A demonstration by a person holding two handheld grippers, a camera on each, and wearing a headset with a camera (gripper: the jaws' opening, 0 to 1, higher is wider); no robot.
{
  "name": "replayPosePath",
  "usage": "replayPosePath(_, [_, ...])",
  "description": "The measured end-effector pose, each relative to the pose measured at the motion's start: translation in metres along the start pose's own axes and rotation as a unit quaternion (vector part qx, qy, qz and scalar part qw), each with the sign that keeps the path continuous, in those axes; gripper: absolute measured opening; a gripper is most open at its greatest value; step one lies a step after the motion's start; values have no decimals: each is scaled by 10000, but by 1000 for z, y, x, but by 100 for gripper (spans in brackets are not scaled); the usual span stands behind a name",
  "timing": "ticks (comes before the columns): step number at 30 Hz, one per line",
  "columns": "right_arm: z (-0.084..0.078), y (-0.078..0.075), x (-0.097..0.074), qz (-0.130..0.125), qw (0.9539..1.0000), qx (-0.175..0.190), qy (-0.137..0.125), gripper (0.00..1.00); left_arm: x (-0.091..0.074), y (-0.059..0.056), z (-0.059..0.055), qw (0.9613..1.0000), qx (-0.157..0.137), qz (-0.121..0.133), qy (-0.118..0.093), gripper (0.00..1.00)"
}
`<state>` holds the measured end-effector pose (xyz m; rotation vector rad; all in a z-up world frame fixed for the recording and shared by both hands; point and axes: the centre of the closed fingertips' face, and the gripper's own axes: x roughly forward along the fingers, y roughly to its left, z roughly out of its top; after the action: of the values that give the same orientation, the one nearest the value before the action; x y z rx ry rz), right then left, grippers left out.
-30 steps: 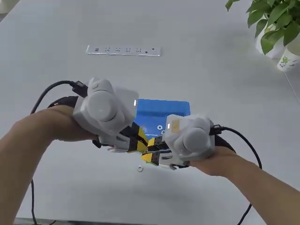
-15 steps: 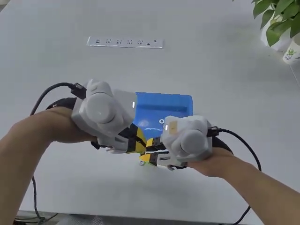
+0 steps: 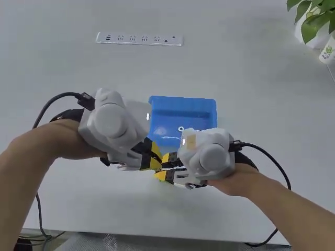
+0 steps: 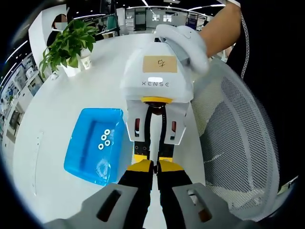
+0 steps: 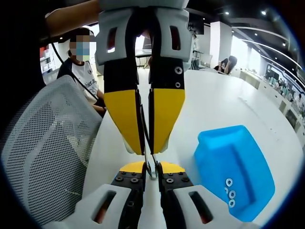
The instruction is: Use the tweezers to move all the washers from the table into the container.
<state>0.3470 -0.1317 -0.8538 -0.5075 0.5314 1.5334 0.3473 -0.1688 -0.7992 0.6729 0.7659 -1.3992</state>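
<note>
Okay, the loose washer seen on the table (image 3: 235, 63) below the grippers a second ago is covered by them now — pickup probably underway; left gripper (image 4: 151, 168) and right gripper (image 5: 151, 168) both pinch the tweezers (image 5: 152, 162) tight; three washers (image 4: 104, 138) lie in the container (image 4: 81, 152).

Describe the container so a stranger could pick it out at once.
Start at the wide white table and find the white power strip lying on it. Nearer the person sits an open rectangular container holding small washers; it is the only blue thing there.
</note>
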Motion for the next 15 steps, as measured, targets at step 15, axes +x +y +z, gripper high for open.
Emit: replayPosePath(15, [3,5,5,51,10000,-43,-6,12,0,-4,-2,10000,-45,-17,-48,7])
